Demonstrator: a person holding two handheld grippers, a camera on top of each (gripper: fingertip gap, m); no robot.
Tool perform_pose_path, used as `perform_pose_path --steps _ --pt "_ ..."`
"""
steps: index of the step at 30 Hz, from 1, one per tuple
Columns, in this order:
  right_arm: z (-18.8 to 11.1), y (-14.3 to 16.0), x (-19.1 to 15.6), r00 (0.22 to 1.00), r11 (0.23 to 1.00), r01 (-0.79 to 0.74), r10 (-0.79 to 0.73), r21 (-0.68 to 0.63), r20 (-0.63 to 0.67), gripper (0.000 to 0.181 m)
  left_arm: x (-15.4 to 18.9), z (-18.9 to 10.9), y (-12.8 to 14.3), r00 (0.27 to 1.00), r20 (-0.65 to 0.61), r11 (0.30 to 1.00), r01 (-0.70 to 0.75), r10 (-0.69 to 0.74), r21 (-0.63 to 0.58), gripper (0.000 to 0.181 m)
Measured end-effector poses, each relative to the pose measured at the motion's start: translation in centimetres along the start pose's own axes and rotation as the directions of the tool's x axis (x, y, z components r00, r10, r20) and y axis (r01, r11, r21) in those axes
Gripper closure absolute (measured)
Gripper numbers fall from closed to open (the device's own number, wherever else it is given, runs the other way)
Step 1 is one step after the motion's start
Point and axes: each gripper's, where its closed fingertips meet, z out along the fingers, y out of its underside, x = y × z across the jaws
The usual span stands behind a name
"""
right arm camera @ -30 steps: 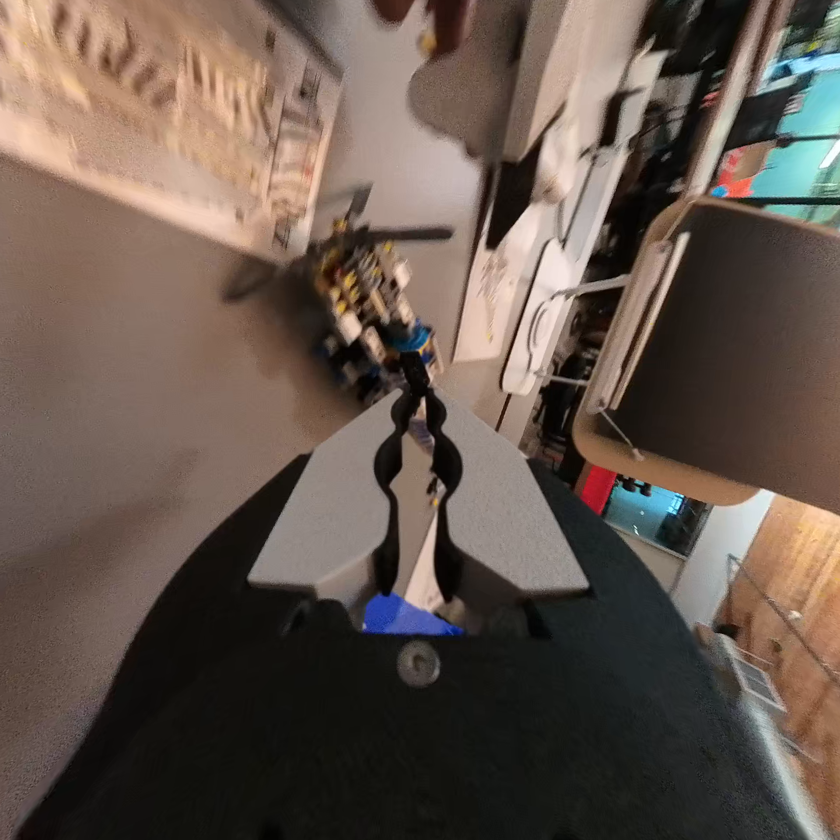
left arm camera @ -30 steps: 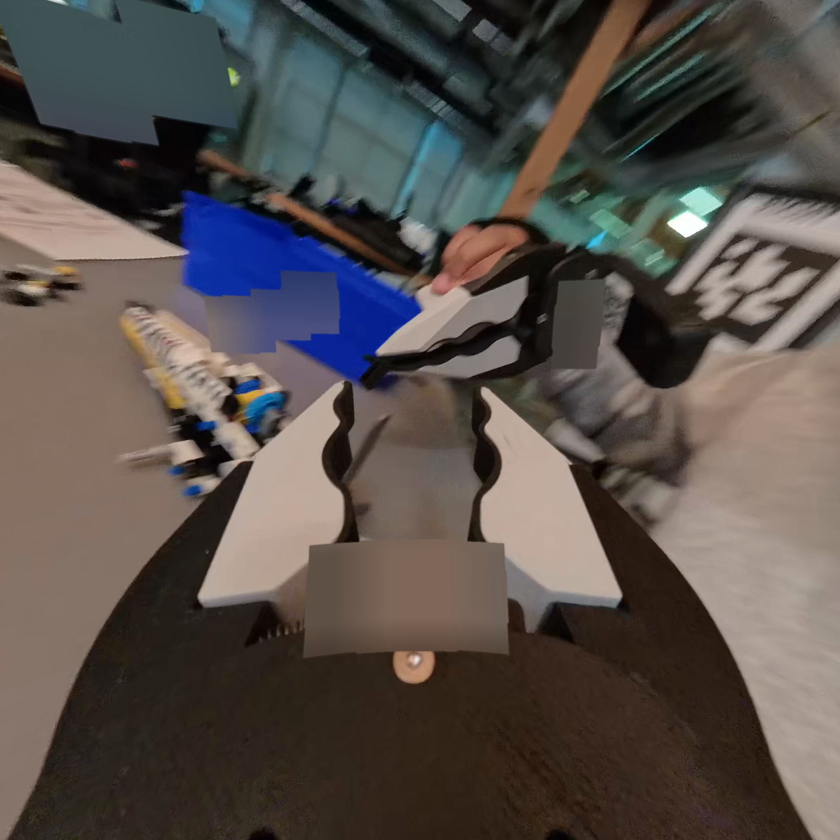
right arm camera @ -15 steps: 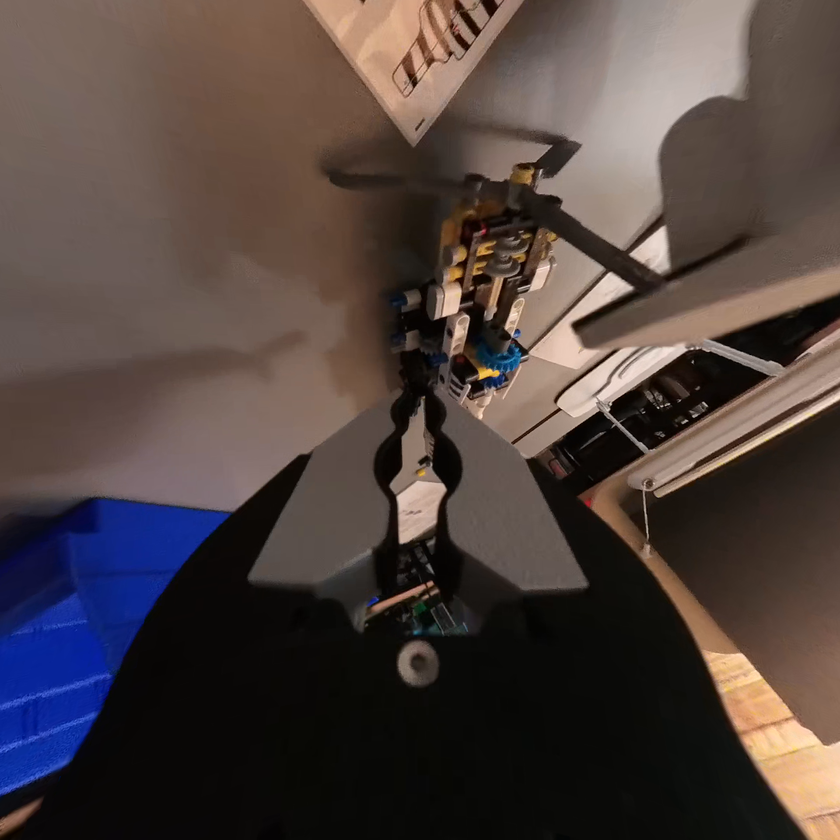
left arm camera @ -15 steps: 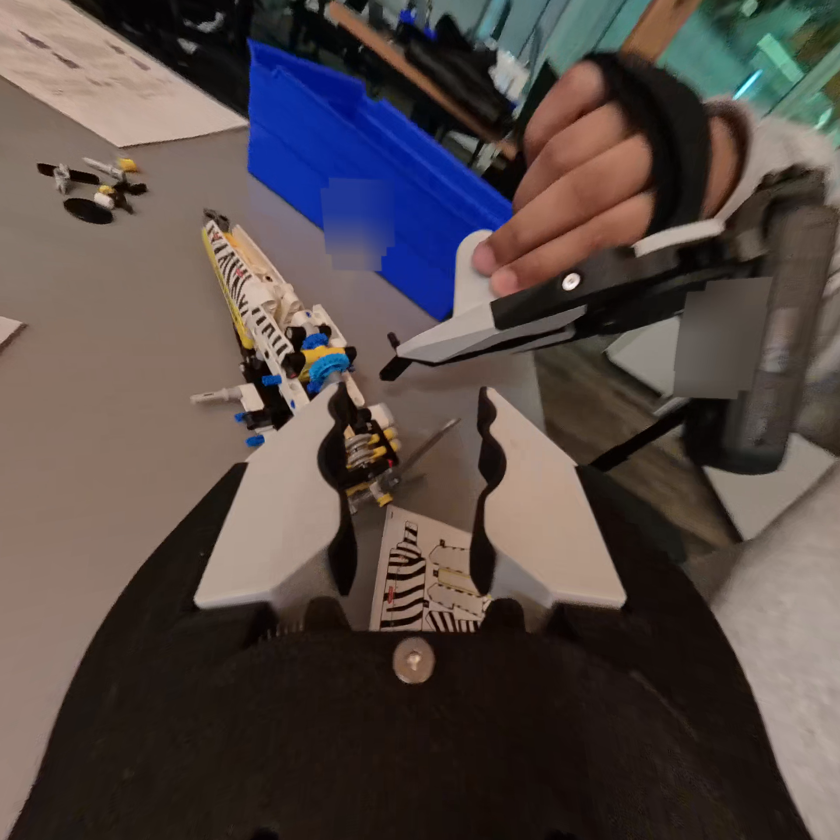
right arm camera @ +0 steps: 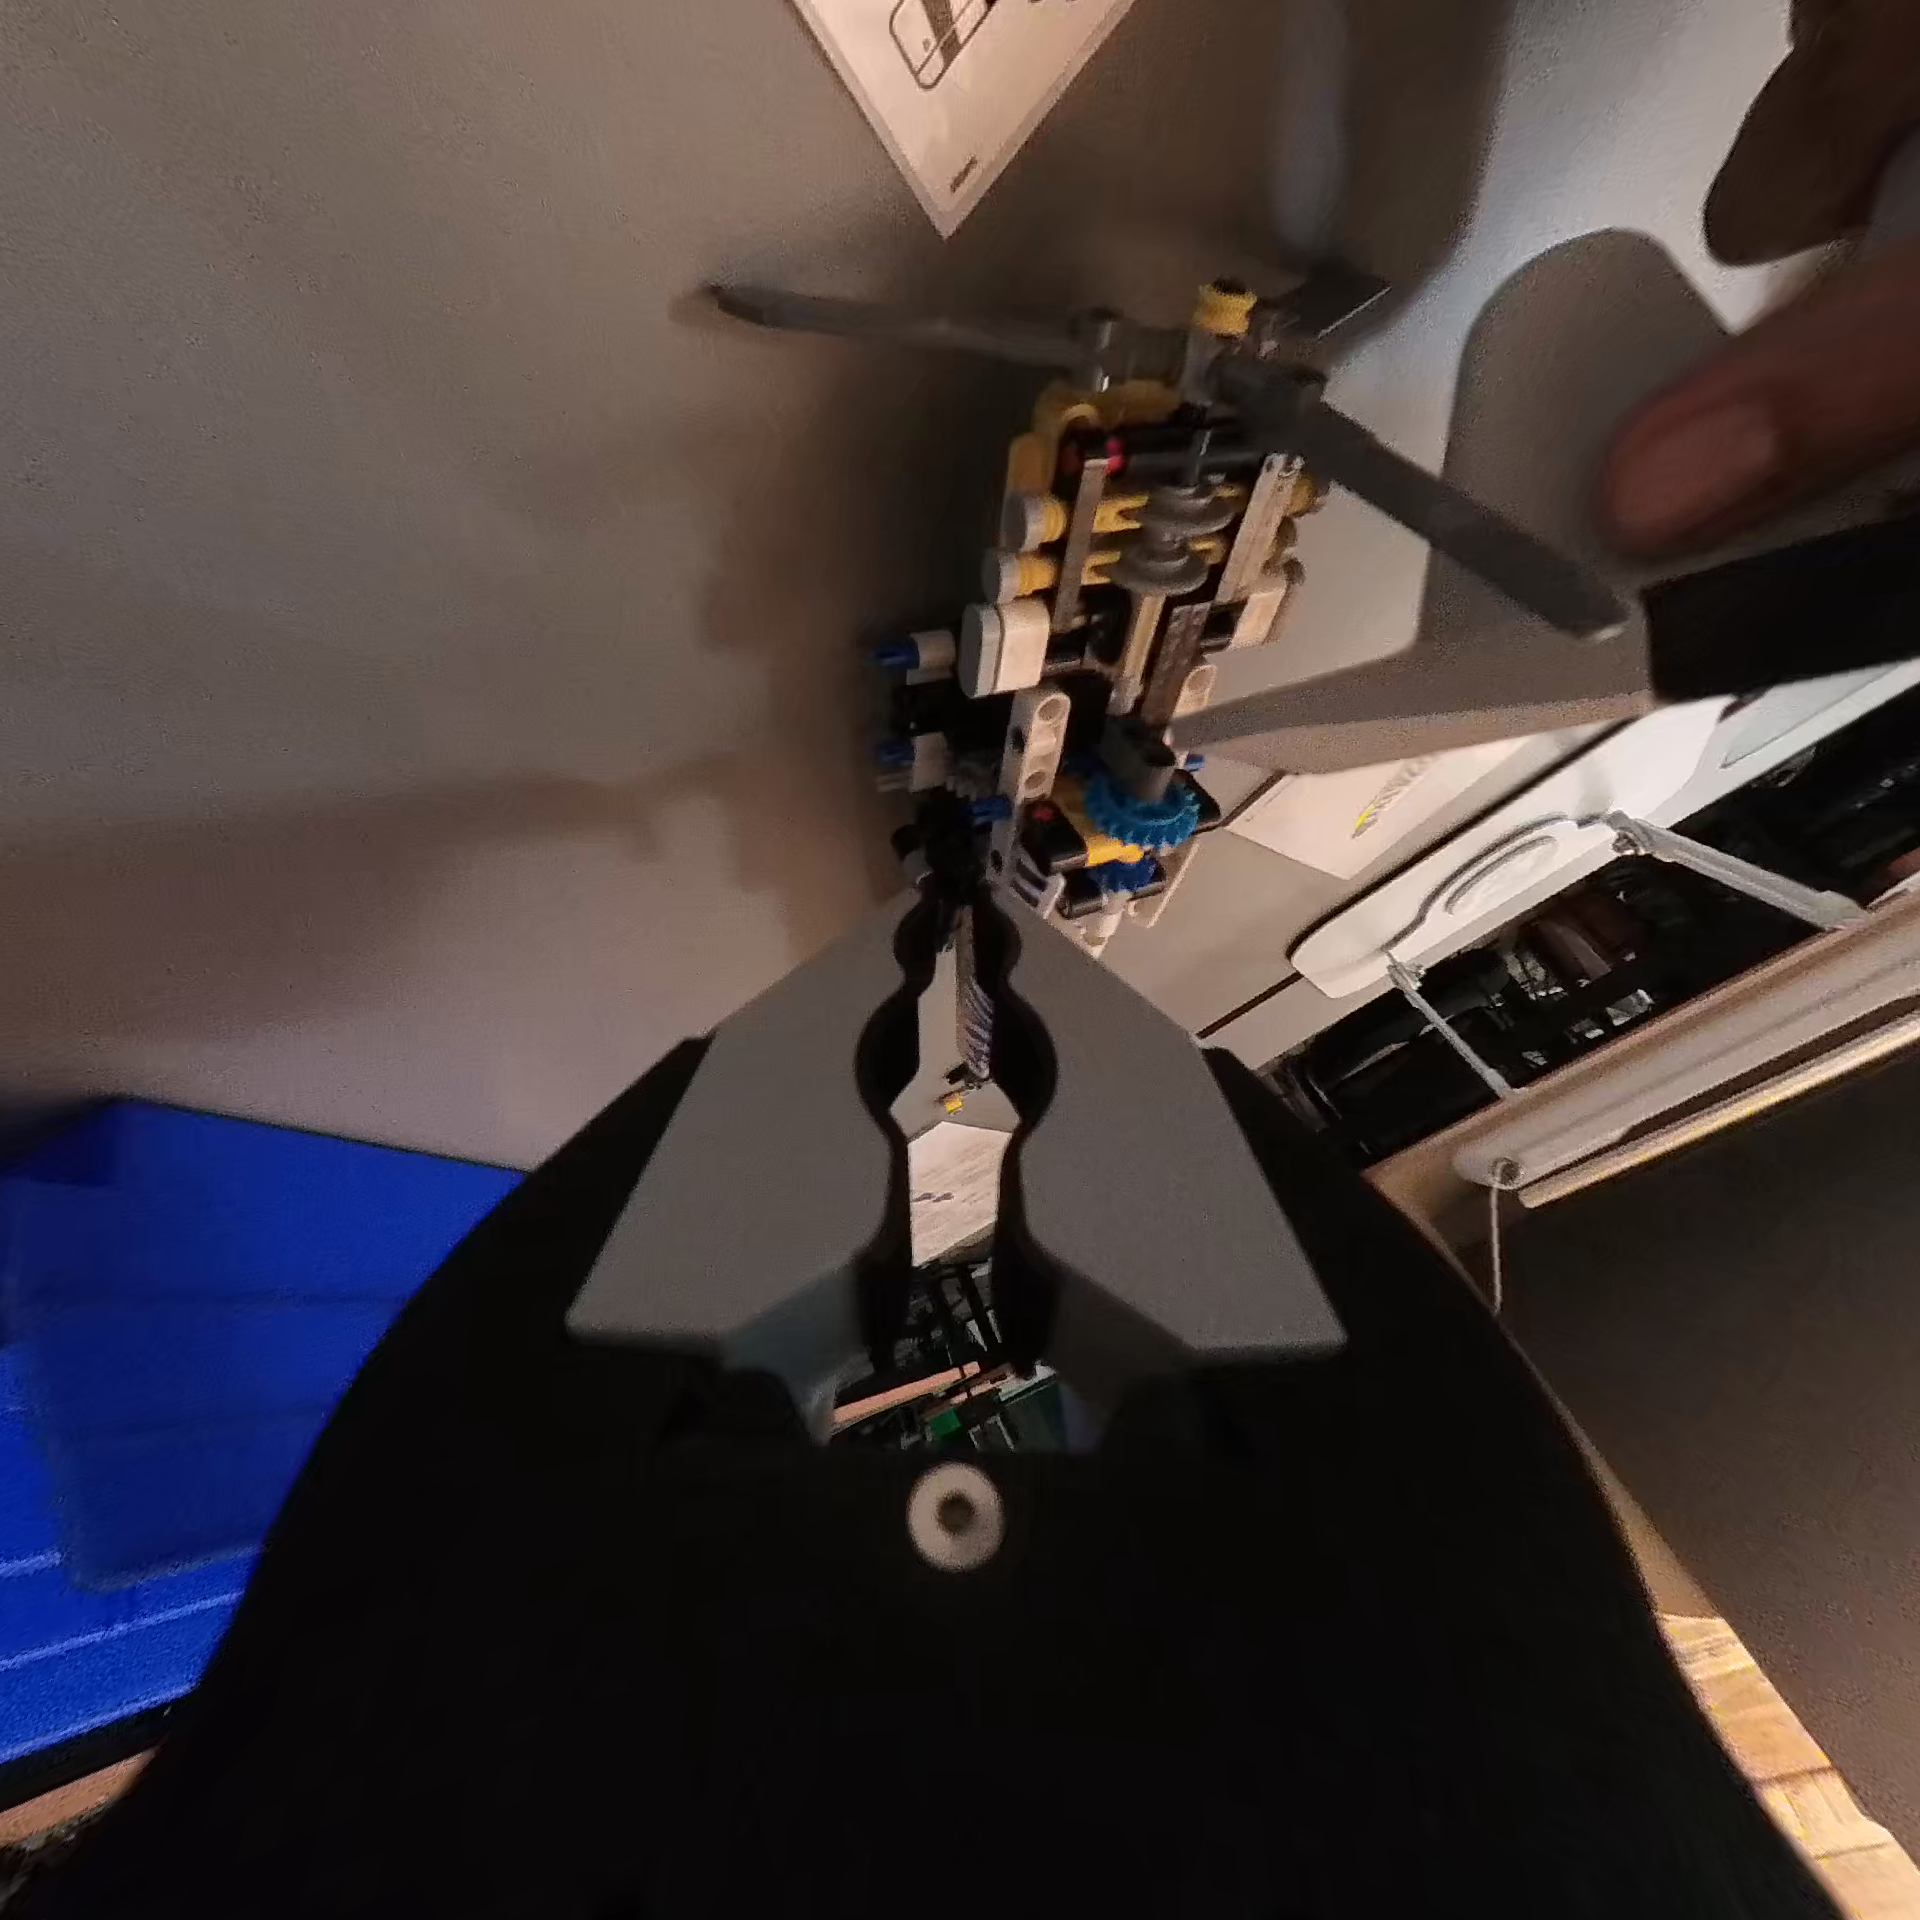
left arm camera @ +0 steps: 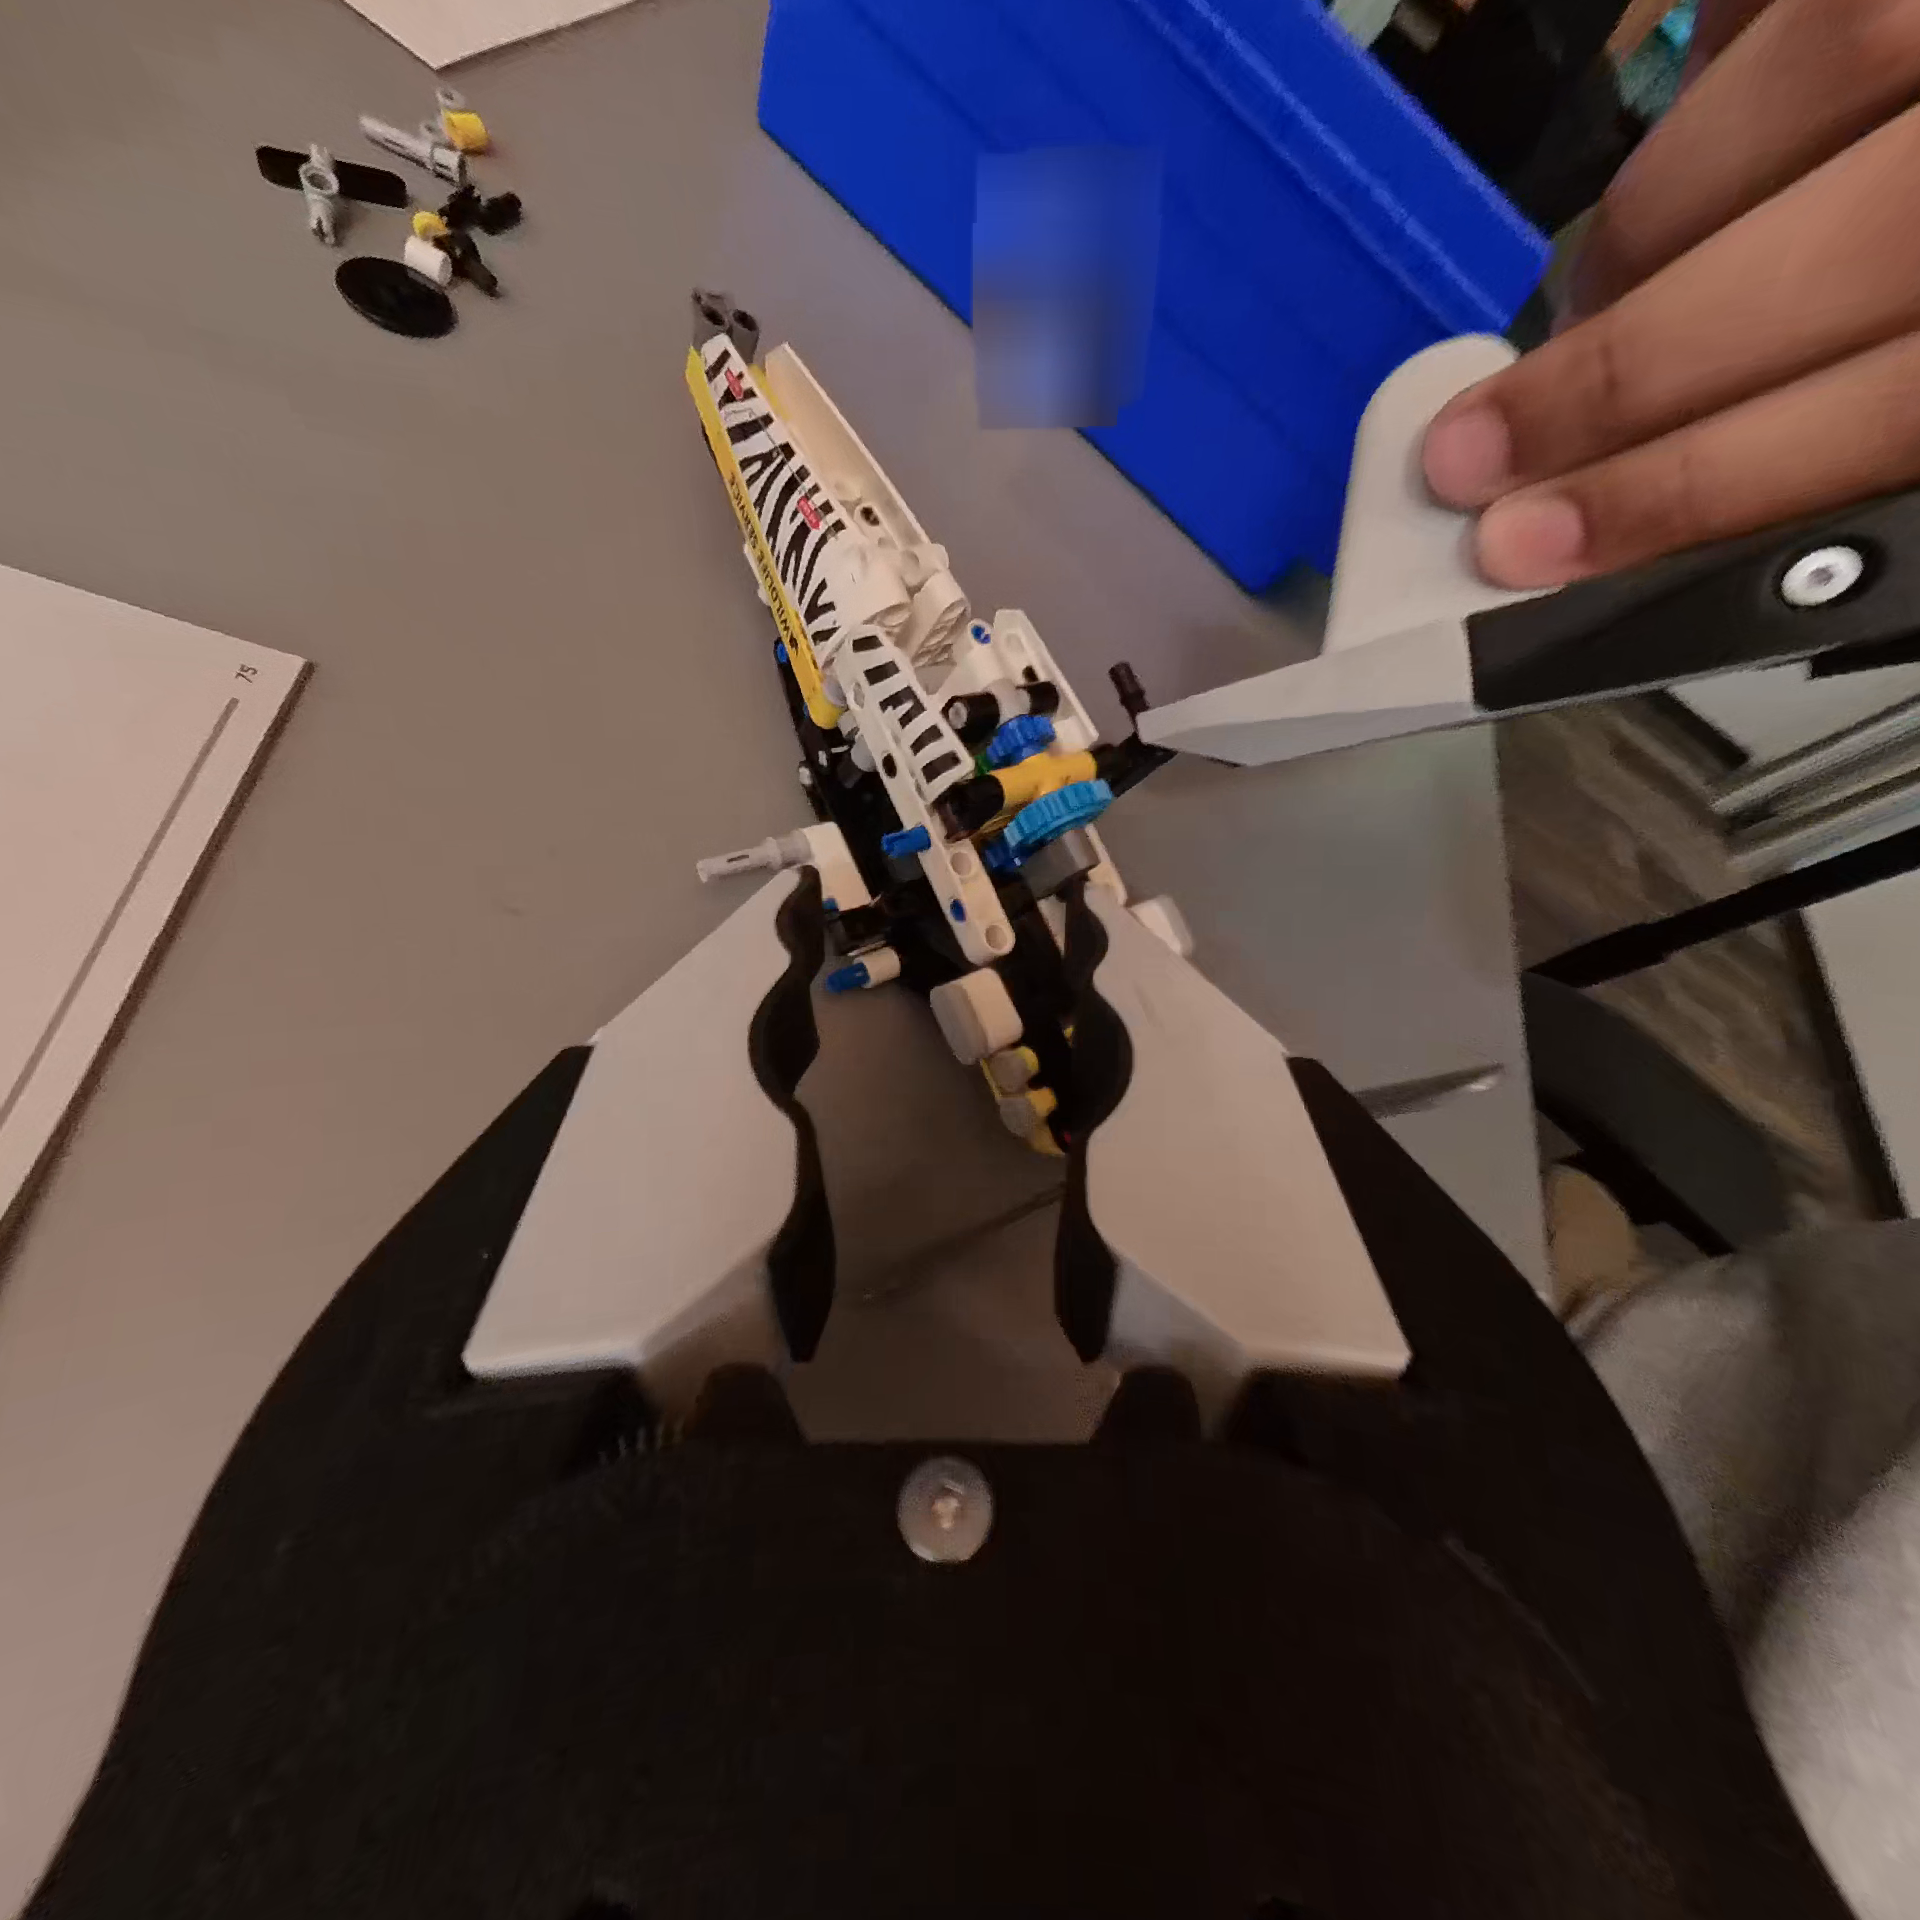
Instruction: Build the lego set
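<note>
Straddling the rotor end of the zebra-striped lego helicopter [left arm camera: 883, 665] lying on the grey table [left arm camera: 416, 623], the left gripper [left arm camera: 940, 914] is spread, while the right gripper [right arm camera: 961, 914], clenched on a small black pin, must next press it home.

- bare table [left arm camera: 468, 623] left of the lego model [left arm camera: 831, 540] is free to pass.
- blue bin [left arm camera: 1195, 208] blocks the far side.
- loose pieces [left arm camera: 416, 208] sit far left.
</note>
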Motion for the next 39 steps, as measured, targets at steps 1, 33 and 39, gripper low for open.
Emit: perform_pose_path --steps 1,33,39 --pt "0.1 0.1 -0.1 1.000 1.000 0.005 -0.005 0.001 0.002 0.177 -0.2 0.2 0.2 1.000 0.014 1.000 -0.018 0.018 -0.011 0.139" --pt "0.4 0.4 0.7 0.998 0.998 0.012 -0.008 0.068 -0.064 0.178 0.6 0.7 0.2 0.998 -0.047 0.999 -0.040 0.041 0.031 0.163" --pt "0.6 0.6 1.2 0.993 0.996 -0.041 0.050 0.080 -0.111 0.179 0.6 0.7 0.2 0.998 -0.048 0.999 -0.043 0.044 0.029 0.163"
